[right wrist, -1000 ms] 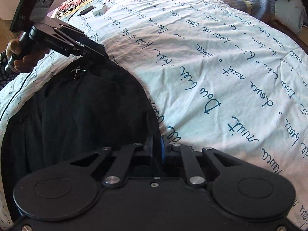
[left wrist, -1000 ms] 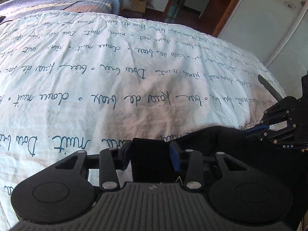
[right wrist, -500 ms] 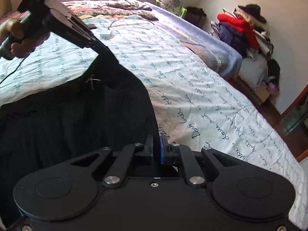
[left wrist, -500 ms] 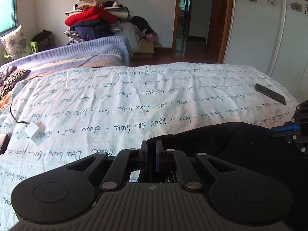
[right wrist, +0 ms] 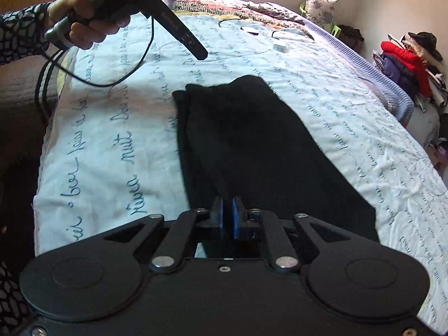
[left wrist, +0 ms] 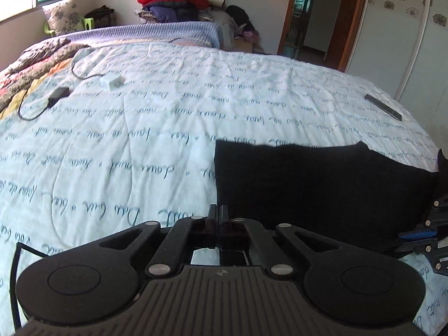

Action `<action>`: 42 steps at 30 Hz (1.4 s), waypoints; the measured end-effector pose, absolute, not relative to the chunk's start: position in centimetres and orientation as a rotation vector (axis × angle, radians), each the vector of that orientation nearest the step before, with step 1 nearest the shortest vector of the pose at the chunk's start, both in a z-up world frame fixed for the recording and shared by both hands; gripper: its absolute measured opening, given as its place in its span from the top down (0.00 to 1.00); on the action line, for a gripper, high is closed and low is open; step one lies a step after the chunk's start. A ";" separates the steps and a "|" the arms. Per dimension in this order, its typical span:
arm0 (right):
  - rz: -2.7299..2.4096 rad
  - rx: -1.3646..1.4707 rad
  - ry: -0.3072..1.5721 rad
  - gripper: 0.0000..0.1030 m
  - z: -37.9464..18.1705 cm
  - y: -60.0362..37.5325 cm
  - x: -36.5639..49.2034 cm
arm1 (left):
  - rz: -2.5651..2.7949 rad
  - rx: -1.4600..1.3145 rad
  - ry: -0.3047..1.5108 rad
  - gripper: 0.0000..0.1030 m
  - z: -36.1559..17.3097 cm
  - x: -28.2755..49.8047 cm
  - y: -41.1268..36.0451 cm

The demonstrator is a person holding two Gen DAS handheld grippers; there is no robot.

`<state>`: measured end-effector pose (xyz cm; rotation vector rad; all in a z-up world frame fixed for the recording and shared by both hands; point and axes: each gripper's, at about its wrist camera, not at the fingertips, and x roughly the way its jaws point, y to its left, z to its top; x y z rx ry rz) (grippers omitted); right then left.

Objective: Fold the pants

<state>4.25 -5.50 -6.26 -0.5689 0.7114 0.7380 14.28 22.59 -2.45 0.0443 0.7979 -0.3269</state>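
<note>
The black pants lie folded flat on the white bedspread with blue script; they also show in the right wrist view as a long dark rectangle. My left gripper is shut and empty, raised above the bed left of the pants; it also shows in the right wrist view, held well above the fabric. My right gripper is nearly shut with a thin gap, low over the near end of the pants; whether it pinches fabric is unclear. Its side shows at the left wrist view's right edge.
A white charger block and a black adapter with cable lie at the far left of the bed. A dark remote lies at the far right. A pile of clothes stands behind the bed. A doorway is at back right.
My left gripper has let go of the pants' corner and lifted away to the left. The pants, held up before, now lie flat and folded on the bed.
</note>
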 end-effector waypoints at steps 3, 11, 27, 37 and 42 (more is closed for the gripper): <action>0.724 -0.562 0.718 0.93 -6.7 -5.6 4.3 | -0.311 0.041 0.836 0.99 -3.3 13.8 23.0; 0.699 -0.520 0.587 0.76 -3.8 -2.5 3.6 | -0.185 0.144 0.802 0.36 -2.5 14.0 20.6; 0.689 -0.646 0.505 0.89 -9.3 8.7 8.1 | 0.172 0.281 0.778 0.33 -1.5 13.0 22.9; 0.703 -0.594 0.548 0.92 -9.3 8.2 6.7 | 0.120 0.242 0.754 0.28 -1.0 14.0 20.0; 0.669 -0.429 0.551 0.92 -4.7 -0.8 2.4 | -0.007 0.232 0.739 0.27 -1.0 13.1 15.8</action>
